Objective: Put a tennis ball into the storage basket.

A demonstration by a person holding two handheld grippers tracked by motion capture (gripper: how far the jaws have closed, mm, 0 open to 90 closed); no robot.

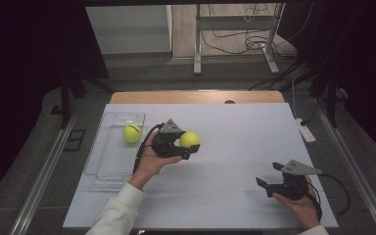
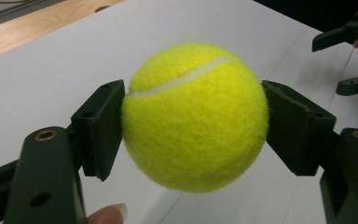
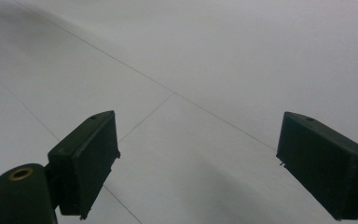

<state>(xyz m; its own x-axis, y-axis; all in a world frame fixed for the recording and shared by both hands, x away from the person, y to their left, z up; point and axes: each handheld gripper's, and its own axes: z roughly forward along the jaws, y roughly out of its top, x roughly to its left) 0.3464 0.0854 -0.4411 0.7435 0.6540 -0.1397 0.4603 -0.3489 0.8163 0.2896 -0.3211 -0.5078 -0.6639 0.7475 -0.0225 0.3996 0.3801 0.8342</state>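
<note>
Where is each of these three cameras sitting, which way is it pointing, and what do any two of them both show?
High view: above the person's side, looking forward and down at the table; both forearms, left gripper and right gripper show.
Left gripper view: rides the left gripper, looking along its jaws at the held tennis ball; a fingertip shows below.
Right gripper view: rides the open right gripper, facing bare table.
Shared: high and left gripper views both show that ball and the right gripper.

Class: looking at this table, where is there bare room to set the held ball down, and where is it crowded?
Bare: the table between the grippers and its far right. Crowded: the tray at left, holding a ball.
</note>
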